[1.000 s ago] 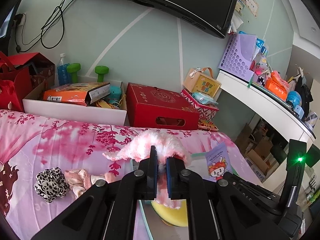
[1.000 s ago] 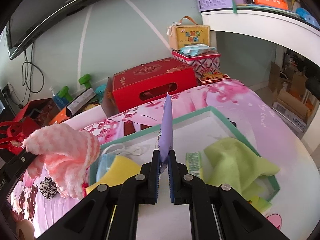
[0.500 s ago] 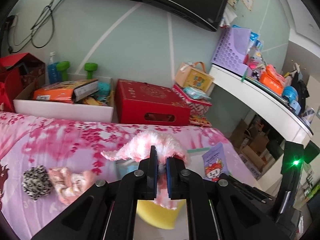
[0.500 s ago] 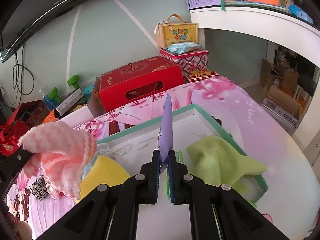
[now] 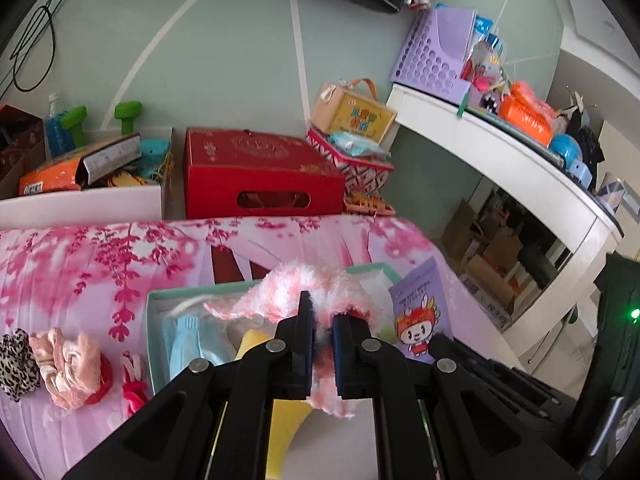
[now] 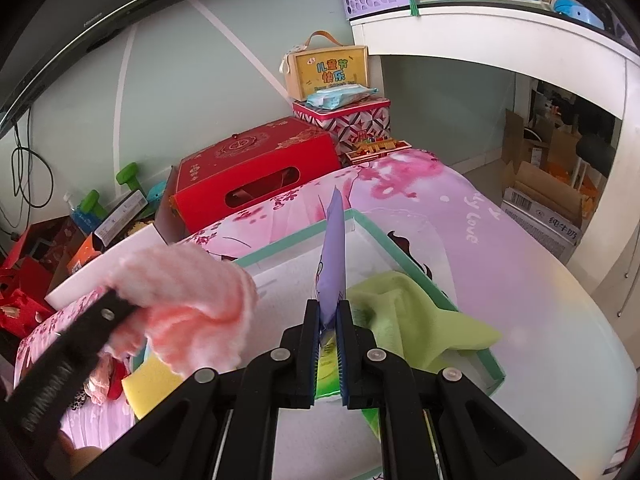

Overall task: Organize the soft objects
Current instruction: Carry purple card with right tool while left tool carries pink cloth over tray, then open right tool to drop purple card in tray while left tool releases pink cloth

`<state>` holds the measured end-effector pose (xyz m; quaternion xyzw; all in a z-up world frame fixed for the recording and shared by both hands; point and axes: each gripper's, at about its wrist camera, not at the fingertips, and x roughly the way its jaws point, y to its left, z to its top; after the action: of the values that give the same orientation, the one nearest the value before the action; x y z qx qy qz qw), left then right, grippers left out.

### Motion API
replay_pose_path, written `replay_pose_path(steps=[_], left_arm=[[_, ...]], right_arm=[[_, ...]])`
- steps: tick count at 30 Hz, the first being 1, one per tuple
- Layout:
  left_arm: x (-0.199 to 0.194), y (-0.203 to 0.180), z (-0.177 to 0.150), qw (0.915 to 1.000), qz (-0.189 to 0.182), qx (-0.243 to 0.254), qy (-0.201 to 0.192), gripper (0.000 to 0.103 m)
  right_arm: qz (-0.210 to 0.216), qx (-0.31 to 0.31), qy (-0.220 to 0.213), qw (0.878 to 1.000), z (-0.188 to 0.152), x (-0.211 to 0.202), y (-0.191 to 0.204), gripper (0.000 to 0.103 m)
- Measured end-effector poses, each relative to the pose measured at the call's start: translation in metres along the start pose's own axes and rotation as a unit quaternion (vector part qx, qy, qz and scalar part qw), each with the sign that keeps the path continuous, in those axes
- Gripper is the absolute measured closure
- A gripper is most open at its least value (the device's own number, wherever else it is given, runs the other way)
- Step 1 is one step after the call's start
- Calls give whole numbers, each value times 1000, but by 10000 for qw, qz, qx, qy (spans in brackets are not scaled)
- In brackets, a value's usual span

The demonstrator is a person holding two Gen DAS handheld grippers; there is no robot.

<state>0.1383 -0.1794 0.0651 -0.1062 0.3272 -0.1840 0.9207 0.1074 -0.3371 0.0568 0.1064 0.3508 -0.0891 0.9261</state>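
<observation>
My left gripper (image 5: 322, 320) is shut on a fluffy pink-and-white knitted piece (image 5: 304, 284), held above the teal-rimmed white box (image 5: 192, 290) on the pink floral cloth. The right wrist view shows the same pink piece (image 6: 188, 300) hanging over the box's left end. My right gripper (image 6: 328, 316) is shut on a thin purple packet (image 6: 334, 264) with a cartoon print (image 5: 418, 316), standing on edge over the box (image 6: 396, 250). Inside the box lie a green cloth (image 6: 404, 312), a yellow sponge (image 6: 150, 380) and a light blue knitted item (image 5: 192, 340).
Left of the box on the cloth lie a leopard scrunchie (image 5: 16, 360), a peach scrunchie (image 5: 66, 364) and a red-and-white one (image 5: 132, 376). Behind the table stand a red gift box (image 5: 256, 176), a white carton of clutter (image 5: 80, 196) and a white curved shelf (image 5: 500, 152).
My left gripper has carried the pink piece rightward, from the cloth's middle to above the box. The right gripper with the purple packet has shifted a little over the box.
</observation>
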Motion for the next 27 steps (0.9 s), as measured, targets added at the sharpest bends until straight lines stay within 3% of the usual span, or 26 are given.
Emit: replay_pose_path(steps=[2, 4, 6, 13, 18, 20, 23, 27], left_arm=[[2, 1, -2, 9999, 89, 3, 114, 91], [1, 4, -4, 9996, 195, -55, 207, 80], [-2, 8, -5, 9993, 227, -129, 251, 60], [-16, 18, -11, 9980, 423, -193, 424, 54], [-26, 33, -15, 9958, 674, -339, 515, 39], [-30, 40, -16, 9937, 899, -372, 551, 35], [-33, 50, -19, 9912, 1109, -388, 615, 30], [-31, 60, -25, 9873, 1328, -464, 744, 12]], right_arm=[[28, 9, 25, 10000, 0, 1, -1, 94], [49, 30, 53, 10000, 0, 2, -3, 93], [66, 32, 84, 9999, 0, 2, -3, 91], [10, -69, 139, 9999, 0, 2, 1, 90], [-134, -247, 143, 9995, 0, 0, 5, 70], [-136, -268, 131, 9995, 1, -2, 6, 54], [-145, -338, 135, 9992, 1, -5, 8, 44], [-230, -505, 218, 9982, 1, -6, 12, 32]])
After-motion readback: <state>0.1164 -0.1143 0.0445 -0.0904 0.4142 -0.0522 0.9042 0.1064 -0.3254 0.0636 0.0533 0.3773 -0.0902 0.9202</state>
